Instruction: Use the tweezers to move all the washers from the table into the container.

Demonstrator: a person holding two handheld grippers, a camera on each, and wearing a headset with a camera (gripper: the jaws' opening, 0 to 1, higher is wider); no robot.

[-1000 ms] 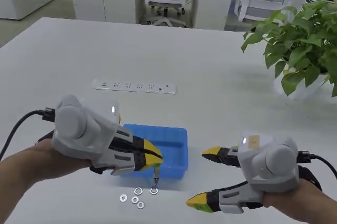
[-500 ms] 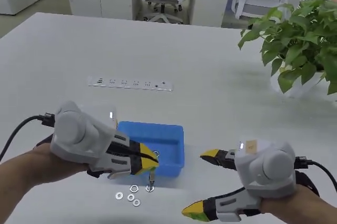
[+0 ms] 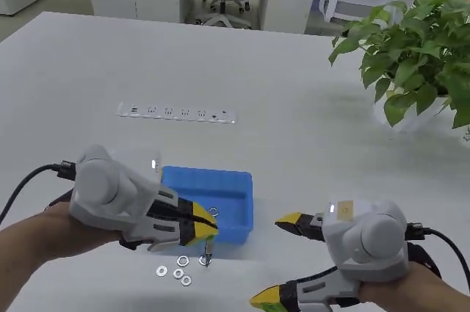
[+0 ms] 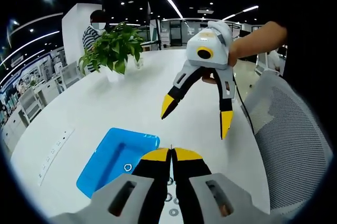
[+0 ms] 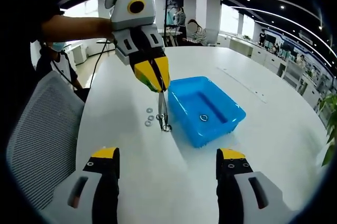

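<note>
Dropped slightly since a second ago, the left claw (image 3: pixel 211 230) now hangs by the front wall of the blue bin (image 3: pixel 205 174) rather than over its floor. On the white desk (image 3: pixel 308 136) the bin sits close to the near edge. Off to its right, the right claw (image 3: pixel 266 260) is spread wide and holds nothing. The left claw is pinched on the tweezers (image 3: pixel 208 250), tips down at the washers (image 3: pixel 178 272), which are clustered just before the bin (one washer (image 3: pixel 213 211) already lies inside).
</note>
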